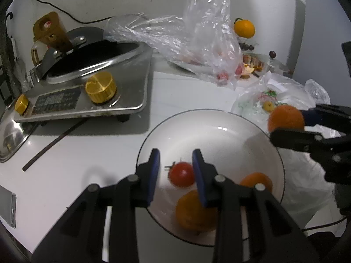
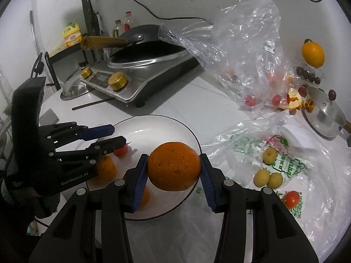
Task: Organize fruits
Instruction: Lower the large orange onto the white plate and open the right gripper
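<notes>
1. Right gripper (image 2: 174, 171): jaws clamped on an orange (image 2: 174, 166), held above the plate (image 2: 153, 120) rim. Released from this height, it could roll off onto the bags (image 2: 285, 153).
2. Left gripper (image 1: 175, 173): jaws slightly apart, over the tomato (image 1: 182, 174) on the plate, not gripping it. The orange may strike the tomato or this gripper.
3. Far: loose tomatoes (image 2: 290, 198) await sorting.

Home kitchen, countertop cooker (image 2: 140, 76), wok (image 2: 140, 37), detergent bottle (image 2: 72, 34)
</notes>
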`<state>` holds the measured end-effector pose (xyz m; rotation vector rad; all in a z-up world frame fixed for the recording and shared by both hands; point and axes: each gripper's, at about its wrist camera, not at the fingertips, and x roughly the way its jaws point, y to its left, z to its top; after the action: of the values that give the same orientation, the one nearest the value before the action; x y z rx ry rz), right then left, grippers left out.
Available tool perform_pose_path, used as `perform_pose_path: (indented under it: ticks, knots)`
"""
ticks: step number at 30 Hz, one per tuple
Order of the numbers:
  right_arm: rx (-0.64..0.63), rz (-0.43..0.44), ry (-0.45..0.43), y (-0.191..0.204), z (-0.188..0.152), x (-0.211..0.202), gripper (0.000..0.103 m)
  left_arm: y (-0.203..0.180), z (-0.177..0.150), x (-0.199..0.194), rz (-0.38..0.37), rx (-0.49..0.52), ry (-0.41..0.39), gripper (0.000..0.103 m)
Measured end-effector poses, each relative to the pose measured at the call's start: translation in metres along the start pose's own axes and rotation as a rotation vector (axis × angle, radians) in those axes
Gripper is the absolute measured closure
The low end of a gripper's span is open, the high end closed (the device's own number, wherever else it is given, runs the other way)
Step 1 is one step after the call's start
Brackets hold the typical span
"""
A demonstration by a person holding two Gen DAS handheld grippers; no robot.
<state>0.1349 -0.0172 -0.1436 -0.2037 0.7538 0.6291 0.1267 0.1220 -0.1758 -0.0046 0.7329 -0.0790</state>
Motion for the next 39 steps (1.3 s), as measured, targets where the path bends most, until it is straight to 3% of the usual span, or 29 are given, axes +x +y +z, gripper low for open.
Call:
perform_pose_path:
  ticks: [4, 7, 15, 17, 39]
  knots:
    - [-0.004, 0.005, 0.006, 0.003, 0.004, 0.007, 0.055, 0.005, 0.002, -0.009, -0.001, 0.000, -0.029, 0.063]
    - [-0.009, 0.010, 0.009, 0.006, 0.009, 0.014, 0.055, 0.011, 0.003, -0.016, -0.004, -0.013, -0.058, 0.047]
    - [-0.030, 0.017, 0.034, 0.017, 0.023, 0.041, 0.055, 0.038, 0.001, -0.029, 0.005, -0.070, -0.113, 0.041]
    - [-0.032, 0.023, 0.044, 0.021, 0.027, 0.050, 0.055, 0.044, -0.002, -0.031, 0.004, -0.086, -0.121, 0.027]
    - [-0.047, 0.017, 0.154, 0.046, 0.040, 0.103, 0.055, 0.072, -0.021, -0.037, 0.021, -0.148, -0.160, 0.025]
